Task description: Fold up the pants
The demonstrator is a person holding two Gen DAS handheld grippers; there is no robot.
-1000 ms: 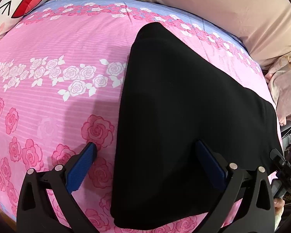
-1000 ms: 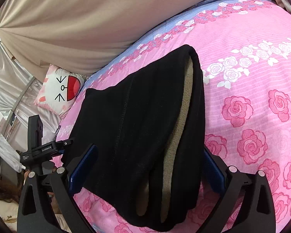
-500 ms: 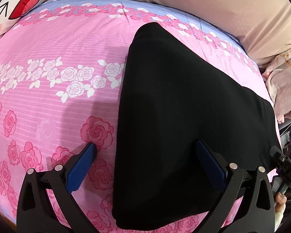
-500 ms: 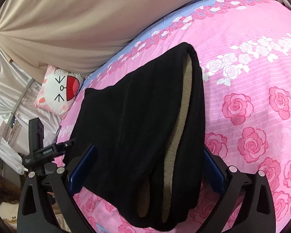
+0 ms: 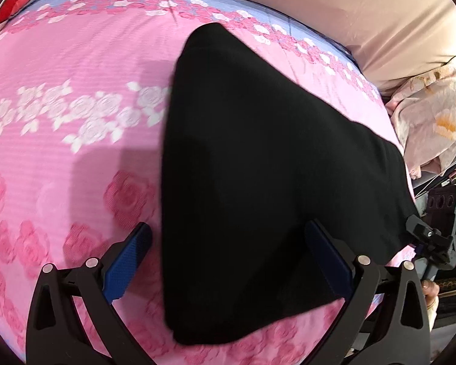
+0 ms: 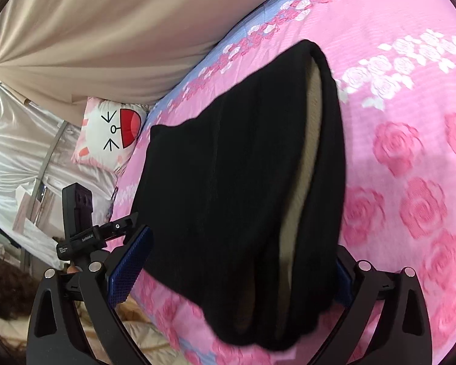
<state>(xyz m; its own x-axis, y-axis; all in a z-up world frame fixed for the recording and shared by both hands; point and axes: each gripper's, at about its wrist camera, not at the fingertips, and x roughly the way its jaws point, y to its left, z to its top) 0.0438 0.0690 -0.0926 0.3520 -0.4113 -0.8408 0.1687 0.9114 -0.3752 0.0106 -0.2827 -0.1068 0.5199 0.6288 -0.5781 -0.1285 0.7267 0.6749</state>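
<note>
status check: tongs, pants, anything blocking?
Left tongs open, empty, above the black pants. Right tongs open, empty. Pants folded flat on the pink bedsheet, tan lining showing. Nothing blocking.

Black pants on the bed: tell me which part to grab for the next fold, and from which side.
Judging by the layers, grip the black pants at the near open end, where the tan lining shows. Come in low from the bed's near edge, so one finger could slip under all the layers.
</note>
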